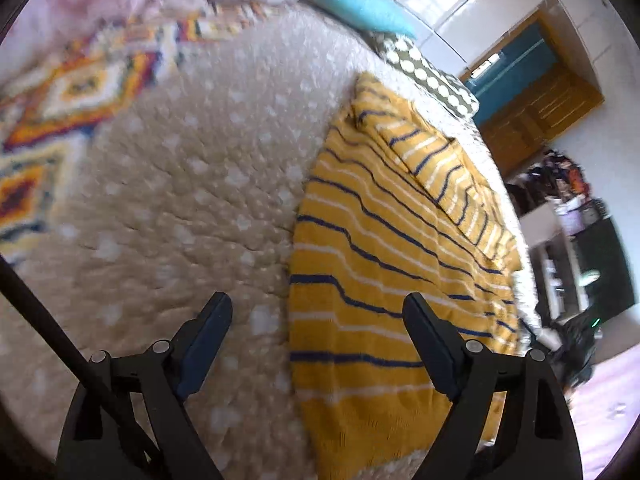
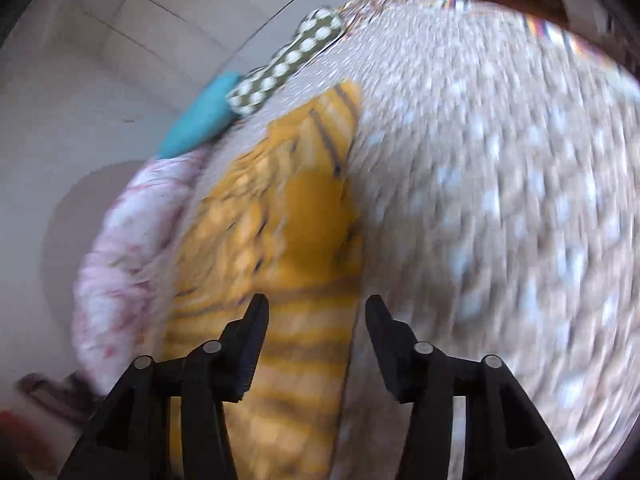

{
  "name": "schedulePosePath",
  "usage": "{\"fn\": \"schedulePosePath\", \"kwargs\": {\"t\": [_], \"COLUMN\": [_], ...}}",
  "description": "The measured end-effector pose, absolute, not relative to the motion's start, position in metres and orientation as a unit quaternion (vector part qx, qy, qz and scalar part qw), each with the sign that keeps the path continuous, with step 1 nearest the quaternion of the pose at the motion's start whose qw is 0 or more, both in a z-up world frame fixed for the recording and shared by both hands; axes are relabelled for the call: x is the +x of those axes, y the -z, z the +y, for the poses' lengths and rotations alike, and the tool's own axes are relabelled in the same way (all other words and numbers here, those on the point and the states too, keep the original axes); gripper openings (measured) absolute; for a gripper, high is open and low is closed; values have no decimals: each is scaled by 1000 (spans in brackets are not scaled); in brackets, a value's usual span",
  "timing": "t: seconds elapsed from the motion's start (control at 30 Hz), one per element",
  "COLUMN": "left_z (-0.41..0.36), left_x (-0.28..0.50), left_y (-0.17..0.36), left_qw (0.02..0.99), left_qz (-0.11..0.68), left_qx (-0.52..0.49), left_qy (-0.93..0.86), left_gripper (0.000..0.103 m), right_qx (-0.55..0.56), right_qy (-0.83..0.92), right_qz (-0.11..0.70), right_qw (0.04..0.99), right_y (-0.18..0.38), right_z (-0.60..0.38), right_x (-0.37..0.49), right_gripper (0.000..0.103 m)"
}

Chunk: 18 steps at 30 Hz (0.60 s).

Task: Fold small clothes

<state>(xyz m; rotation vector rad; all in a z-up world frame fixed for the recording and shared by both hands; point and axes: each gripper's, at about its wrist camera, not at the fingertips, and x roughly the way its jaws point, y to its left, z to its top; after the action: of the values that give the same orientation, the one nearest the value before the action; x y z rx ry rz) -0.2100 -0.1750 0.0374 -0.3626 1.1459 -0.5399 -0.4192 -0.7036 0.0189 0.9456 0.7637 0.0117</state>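
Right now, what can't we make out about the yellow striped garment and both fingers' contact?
- Yellow striped garment: near end cut off by the left wrist view's bottom edge and left gripper.
- Right wrist view: motion blur smears the garment's stripes and folds.
- Right gripper: open; height above the garment unclear.

Both wrist views look steeply down, close over the same striped garment [image 1: 384, 240] from opposite sides.

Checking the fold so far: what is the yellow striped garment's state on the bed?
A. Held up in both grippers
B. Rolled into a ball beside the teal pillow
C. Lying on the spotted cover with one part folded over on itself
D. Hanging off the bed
C: the yellow striped garment lies on the spotted cover, a flap folded over, no gripper holding it.
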Motion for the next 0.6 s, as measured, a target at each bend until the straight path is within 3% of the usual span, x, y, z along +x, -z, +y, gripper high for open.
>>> {"fn": "schedulePosePath", "kwargs": {"t": [0.13,0.2,0.23,0.33,0.6], "left_z": [-184,-191,-195,-206,-219], "left_x": [-196,-193,-194,-206,-251], "left_y": [-31,-27,-23,-16,-26], "left_qw": [768,735,720,732,768], "left_qz": [530,538,543,540,519], "left_qx": [-205,-242,-255,-242,-181], "left_qy": [295,336,348,338,329], "left_gripper": [85,64,62,62,62], "right_qx": [490,463,470,499,448], "right_qy": [-52,-44,-57,-102,-120], "right_qz": [371,364,364,351,373], "right_qw": [787,807,802,786,804], "right_y": [7,2,4,9,7], "right_z": [-675,-661,-656,-635,-583], "right_x": [-441,-443,-442,-442,-449], "right_gripper": [56,55,56,57,55]}}
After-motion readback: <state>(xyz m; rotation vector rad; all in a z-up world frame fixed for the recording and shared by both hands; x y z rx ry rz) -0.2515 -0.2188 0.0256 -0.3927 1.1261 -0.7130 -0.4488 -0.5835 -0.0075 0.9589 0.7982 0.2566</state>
